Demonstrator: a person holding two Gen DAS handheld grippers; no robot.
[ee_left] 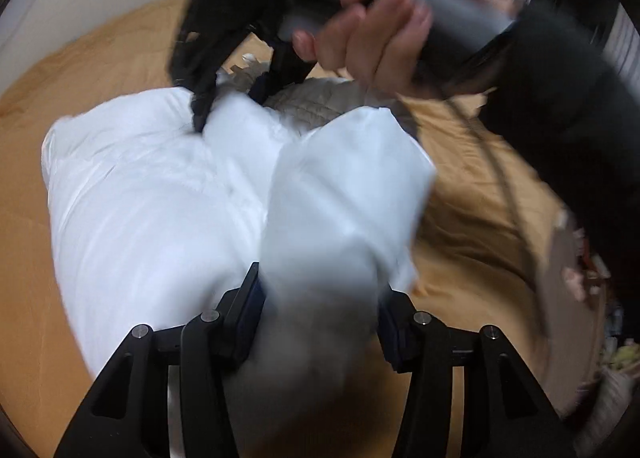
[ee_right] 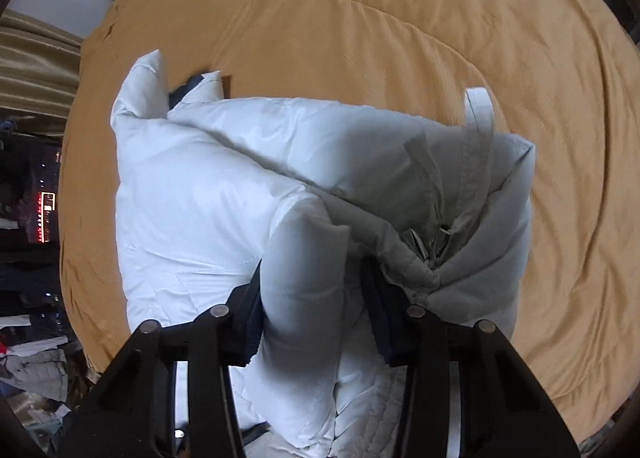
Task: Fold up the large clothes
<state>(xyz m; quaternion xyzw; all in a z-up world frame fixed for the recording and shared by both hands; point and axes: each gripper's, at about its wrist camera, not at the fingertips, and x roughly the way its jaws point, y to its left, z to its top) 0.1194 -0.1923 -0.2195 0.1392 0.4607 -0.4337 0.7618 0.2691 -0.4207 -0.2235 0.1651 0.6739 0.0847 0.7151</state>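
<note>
White puffer jacket [ee_right: 208, 186] lay bunched on tan bedspread [ee_right: 360, 18], mid-fold. Left gripper [ee_left: 320, 298] clamped on padded roll; right gripper [ee_right: 312, 290] likewise pinched thick fold. Next prob: carry both folds across, keep grip tight; bulky fabric may slip.

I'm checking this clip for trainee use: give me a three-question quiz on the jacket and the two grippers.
1. True or false: the white puffy jacket lies on a blue sheet.
2. What sits between the right gripper fingers? A) a bare strap B) a padded fold of the jacket C) nothing
3. Fill in: the left gripper has a roll of white ____ between its fingers.

Key: 1 false, the bed cover is orange-tan. 2 B. 3 fabric.
</note>
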